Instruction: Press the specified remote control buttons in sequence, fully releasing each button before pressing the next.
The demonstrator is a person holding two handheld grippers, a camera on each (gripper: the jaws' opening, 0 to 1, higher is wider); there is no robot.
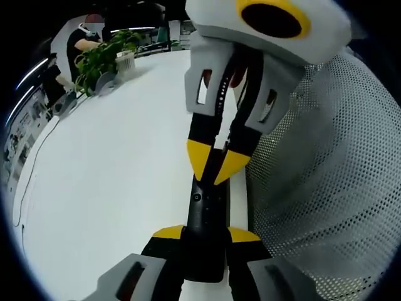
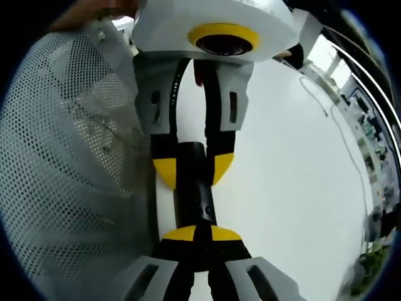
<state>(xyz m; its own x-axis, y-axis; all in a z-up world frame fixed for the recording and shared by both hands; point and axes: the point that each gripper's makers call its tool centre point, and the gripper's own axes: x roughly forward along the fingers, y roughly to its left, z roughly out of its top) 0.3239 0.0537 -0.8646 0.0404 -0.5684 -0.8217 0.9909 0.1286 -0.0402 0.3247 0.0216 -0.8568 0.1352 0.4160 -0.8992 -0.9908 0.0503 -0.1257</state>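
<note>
While the black remote control (image 1: 203, 232) lies lengthwise on the white tabletop (image 1: 119, 169) beside a white perforated mesh panel (image 1: 326, 175), the left gripper (image 1: 205, 235) clamps its near end, the yellow-tipped jaws pressed against either side of the body. In the left gripper view the right gripper (image 1: 216, 164) comes down from the top of the picture, its two yellow tips drawn together into a point that sits on or just above the remote's upper face, near a small round button; I cannot tell for certain whether the tips are touching it. The right gripper view gives the opposite angle: the right gripper (image 2: 199, 233) has its jaws pressed together with the tips meeting over the remote control (image 2: 191, 188), and the left gripper (image 2: 192, 170) holds the far end of it between its spread yellow pads. The mesh panel (image 2: 69, 169) stands just beside the remote there, and the tabletop (image 2: 288, 175) stretches away on the other side. A potted plant (image 1: 103, 59) stands at the far edge of the tabletop, well apart from the work. As for progress, I judge that a press is in hand or about to be made. The pictures carry no display or indicator to show how many buttons have been dealt with, so how much of the sequence is done and how much remains cannot be told; the current press, its full release, and any later buttons appear still to come.
</note>
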